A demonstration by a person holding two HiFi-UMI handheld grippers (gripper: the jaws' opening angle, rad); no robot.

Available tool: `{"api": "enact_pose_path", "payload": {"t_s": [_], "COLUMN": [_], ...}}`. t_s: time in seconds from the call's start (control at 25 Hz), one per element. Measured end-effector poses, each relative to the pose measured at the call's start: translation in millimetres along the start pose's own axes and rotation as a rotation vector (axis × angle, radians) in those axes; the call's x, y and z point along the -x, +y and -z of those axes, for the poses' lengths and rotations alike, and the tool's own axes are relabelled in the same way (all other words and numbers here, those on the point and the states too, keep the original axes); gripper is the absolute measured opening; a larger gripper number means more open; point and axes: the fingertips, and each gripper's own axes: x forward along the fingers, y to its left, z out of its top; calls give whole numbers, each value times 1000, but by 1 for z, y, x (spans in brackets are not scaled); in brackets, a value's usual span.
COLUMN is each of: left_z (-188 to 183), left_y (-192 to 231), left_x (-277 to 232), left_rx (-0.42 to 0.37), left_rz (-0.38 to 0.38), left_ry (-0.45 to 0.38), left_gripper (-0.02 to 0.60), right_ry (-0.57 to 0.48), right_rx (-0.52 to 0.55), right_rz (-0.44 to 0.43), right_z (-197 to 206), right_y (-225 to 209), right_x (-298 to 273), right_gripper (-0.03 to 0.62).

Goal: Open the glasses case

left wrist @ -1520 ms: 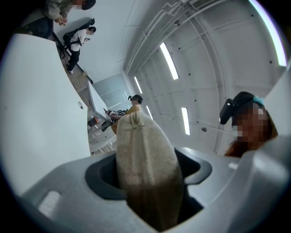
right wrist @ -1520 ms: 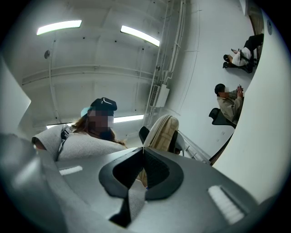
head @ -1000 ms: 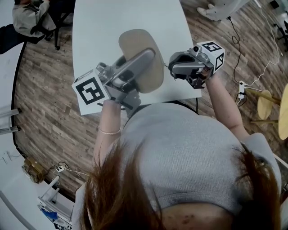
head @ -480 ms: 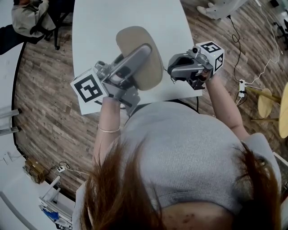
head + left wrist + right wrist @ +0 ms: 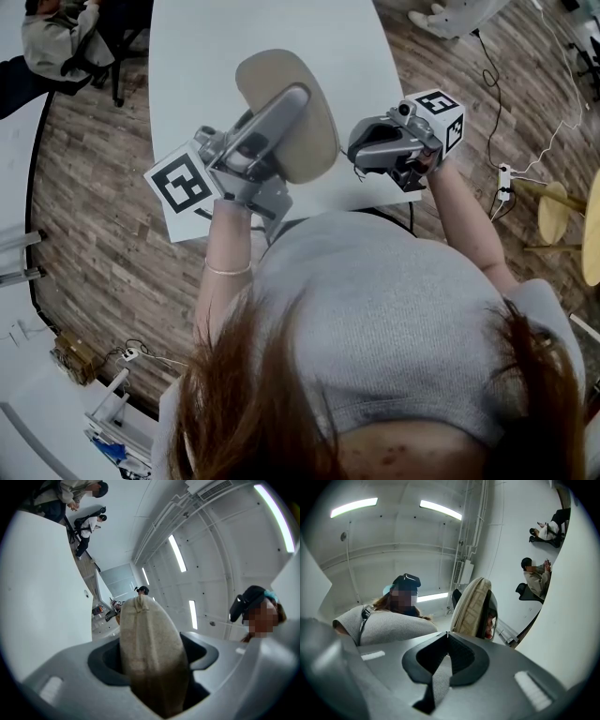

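1 glasses case [image 5: 272,70], clamped in L tool [image 5: 286,108], R tool [image 5: 359,153] closed, 1 table [image 5: 206,56]

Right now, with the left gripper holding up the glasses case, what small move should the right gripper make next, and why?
Probably bring the right gripper across to the edge of the glasses case. The left gripper clamps the case clear of the table, while the right one's fingers are shut, empty and apart from it.

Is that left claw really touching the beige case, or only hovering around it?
Touching. In the left gripper view, the beige case sits clamped between the jaws of the left gripper, which press on both of its sides.
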Motion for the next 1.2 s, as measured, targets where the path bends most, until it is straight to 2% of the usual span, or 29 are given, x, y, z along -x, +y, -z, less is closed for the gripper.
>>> {"api": "enact_pose_path", "payload": {"t_s": [1.0,1.2], "left_z": [-11,-12], "left_y": [11,12], "left_x": [-24,-21], "left_rx": [17,-1], "left_rz": [-25,-37], "left_ry": [-39,-41], "left_gripper": [331,331], "right_ry": [-69,-71], "right_rx": [-65,-86], "right_rz": [-16,-25], "right_z": [2,8], "right_y": [-4,-8], "right_x": [6,1], "right_gripper": [8,9]}}
